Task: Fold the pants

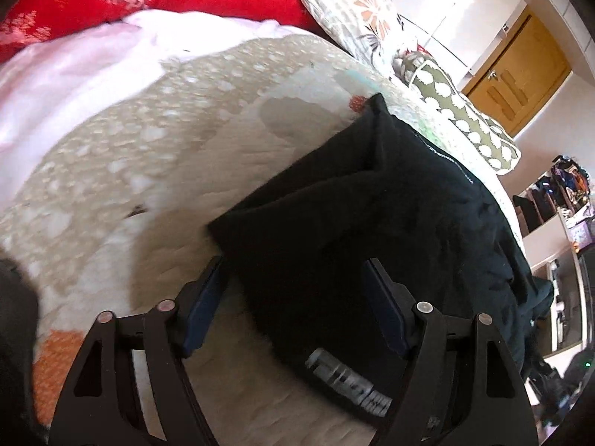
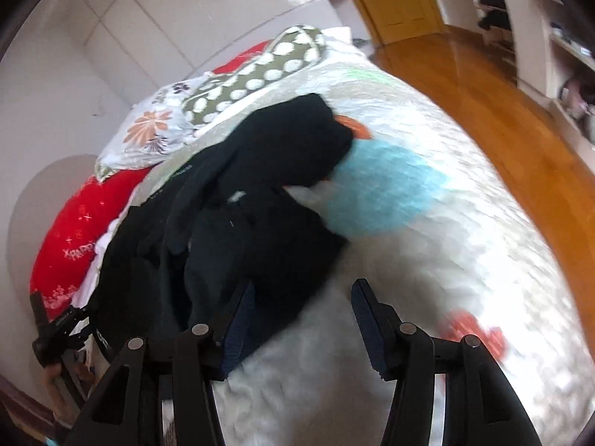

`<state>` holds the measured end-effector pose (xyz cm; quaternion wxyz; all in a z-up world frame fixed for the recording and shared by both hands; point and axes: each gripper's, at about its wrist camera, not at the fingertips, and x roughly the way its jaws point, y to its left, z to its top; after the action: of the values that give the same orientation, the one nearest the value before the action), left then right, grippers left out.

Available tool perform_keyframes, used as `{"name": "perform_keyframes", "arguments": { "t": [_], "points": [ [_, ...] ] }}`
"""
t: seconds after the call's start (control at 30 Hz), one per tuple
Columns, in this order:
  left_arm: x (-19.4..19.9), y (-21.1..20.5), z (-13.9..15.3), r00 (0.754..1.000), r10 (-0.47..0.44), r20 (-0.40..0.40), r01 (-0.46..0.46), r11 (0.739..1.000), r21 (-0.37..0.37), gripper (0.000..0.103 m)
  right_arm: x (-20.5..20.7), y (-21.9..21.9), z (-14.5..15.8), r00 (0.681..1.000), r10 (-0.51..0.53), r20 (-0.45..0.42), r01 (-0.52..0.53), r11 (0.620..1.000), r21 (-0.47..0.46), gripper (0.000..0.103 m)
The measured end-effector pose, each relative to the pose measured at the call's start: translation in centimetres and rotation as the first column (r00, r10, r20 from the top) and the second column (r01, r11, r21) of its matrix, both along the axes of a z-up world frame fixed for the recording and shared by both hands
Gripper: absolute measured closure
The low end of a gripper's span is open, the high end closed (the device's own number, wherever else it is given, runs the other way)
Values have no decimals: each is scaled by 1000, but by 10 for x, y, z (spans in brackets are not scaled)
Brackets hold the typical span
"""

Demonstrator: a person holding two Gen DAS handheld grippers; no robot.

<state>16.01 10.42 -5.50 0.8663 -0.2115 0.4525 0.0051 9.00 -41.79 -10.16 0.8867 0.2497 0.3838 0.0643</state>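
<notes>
From my station I find the black pants (image 1: 372, 230) lying on the quilted bedspread (image 1: 148, 171), bunched and partly folded, with a light printed strip showing at their near edge. My left gripper (image 1: 297, 297) stands with its jaws wide apart over that near edge: cloth lies between the pads, but neither pad presses on it. My right gripper (image 2: 303, 316) has its jaws parted over bare bedspread, the pants just beside its left finger (image 2: 238, 319), nothing gripped. Beyond the pants lie a spotted green pillow (image 2: 260, 70), a floral pillow (image 2: 148, 130) and a red cushion (image 2: 78, 230). Both views are somewhat blurred
</notes>
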Motion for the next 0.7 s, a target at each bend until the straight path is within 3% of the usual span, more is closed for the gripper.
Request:
{"name": "perform_keyframes", "arguments": {
  "t": [0.1,0.13,0.17,0.23,0.27,0.57,0.7],
  "points": [
    [8,-12,-2,1000,-24,7,24,999,21,21,19,-2,-5,998,-48,44,46,999,28,51],
    [8,-16,-1,1000,-27,10,27,999,39,24,23,-4,-6,997,-59,54,56,997,51,59],
    [6,-16,0,1000,-22,19,21,999,47,31,26,-5,-6,996,-62,62,59,996,62,76],
    [2,-15,1,1000,-15,21,14,999,41,82,26,0,-2,997,-42,71,37,997,66,82],
    [-1,-12,2,1000,-7,19,6,1000,30,88,24,4,2,996,-35,77,32,998,47,84],
    [-60,8,46,992,8,124,-8,1000,0,96,-71,-6,72,971,-33,236,35,999,0,85],
    [-86,14,54,987,18,160,-23,999,27,98,-110,-12,81,973,-41,228,47,999,-23,85]
  ]
}}
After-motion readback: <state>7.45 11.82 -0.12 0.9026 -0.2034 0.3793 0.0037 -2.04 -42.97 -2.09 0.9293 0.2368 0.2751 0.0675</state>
